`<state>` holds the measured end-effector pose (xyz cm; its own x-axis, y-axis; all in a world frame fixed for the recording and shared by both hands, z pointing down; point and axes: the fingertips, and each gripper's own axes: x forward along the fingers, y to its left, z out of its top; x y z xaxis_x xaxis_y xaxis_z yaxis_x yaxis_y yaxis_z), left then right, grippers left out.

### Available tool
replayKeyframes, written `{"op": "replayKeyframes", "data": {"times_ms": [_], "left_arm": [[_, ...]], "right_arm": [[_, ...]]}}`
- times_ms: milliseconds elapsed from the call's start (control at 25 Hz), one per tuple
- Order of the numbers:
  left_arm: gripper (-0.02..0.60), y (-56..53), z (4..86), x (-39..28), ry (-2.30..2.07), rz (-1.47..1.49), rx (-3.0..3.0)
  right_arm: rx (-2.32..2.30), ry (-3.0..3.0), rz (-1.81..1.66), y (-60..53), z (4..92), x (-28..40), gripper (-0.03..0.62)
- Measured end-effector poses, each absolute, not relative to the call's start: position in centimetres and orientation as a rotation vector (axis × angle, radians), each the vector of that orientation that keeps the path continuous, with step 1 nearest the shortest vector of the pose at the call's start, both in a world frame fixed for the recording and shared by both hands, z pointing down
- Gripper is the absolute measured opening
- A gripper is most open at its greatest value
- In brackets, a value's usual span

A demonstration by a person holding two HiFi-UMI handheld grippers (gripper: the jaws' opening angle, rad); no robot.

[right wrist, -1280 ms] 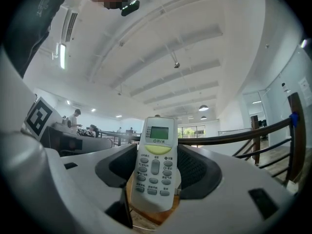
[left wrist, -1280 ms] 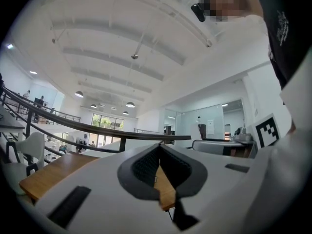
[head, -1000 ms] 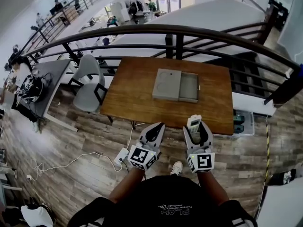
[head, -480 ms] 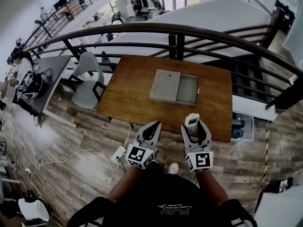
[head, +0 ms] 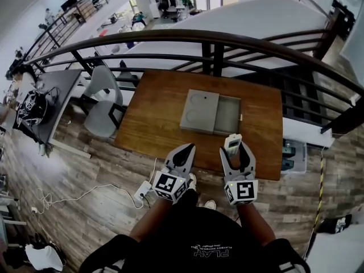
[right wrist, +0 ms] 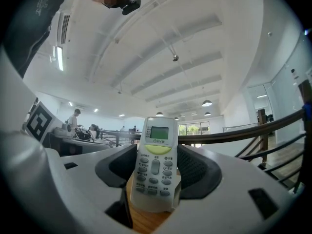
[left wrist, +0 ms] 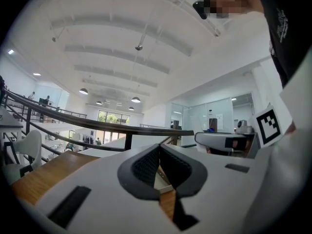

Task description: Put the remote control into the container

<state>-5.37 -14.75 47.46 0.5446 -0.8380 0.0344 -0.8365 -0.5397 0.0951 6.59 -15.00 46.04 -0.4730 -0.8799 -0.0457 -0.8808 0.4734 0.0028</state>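
Between the fingers of my right gripper [head: 234,151]: white plastic remote control [right wrist: 155,165], pinched upright. Ahead of them: grey rectangular container [head: 228,116], lid slid half aside. Left gripper [head: 186,152]: fingers pressed together, empty. I should lower the remote flat over the open half and release low.
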Motion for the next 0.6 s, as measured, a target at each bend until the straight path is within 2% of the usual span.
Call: {"op": "replayKeyframes", "data": {"times_ms": [600], "left_arm": [[0.006,-28.8,46.3,-8.0,-1.349,-0.012,2.738]], "right_arm": [[-1.703,2.610,0.026,-27.7,45.1,4.5,0.262]]}}
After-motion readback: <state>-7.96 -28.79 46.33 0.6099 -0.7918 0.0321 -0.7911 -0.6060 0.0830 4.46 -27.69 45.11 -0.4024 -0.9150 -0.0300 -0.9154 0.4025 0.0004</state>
